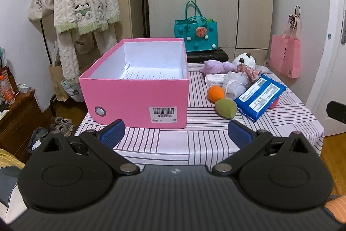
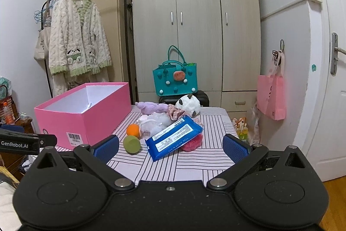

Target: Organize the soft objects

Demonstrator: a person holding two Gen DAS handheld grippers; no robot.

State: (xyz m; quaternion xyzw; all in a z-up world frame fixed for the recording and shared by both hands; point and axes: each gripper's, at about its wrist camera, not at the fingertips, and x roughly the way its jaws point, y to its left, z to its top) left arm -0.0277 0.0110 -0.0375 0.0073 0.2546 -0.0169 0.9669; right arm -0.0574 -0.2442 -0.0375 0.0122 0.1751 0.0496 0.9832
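Striped tablecloth [image 1: 194, 140] on a bedroom table, wardrobe behind. Pink box [image 1: 138, 99] at 11 o'clock holds only paper, so sorting looks unstarted. Soft pile at 1 o'clock: orange ball [image 1: 215, 93], green sponge [image 1: 226, 108], blue wipes pack [image 1: 260, 97], purple plush [image 1: 217, 66], panda plush [image 1: 244, 61]. Left gripper [image 1: 176, 133] and right gripper [image 2: 170, 147] both spread wide, empty.

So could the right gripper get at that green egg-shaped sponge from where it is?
Probably yes: the right gripper is open, and the green sponge lies on bare tablecloth at the pile's near edge, nothing in between.
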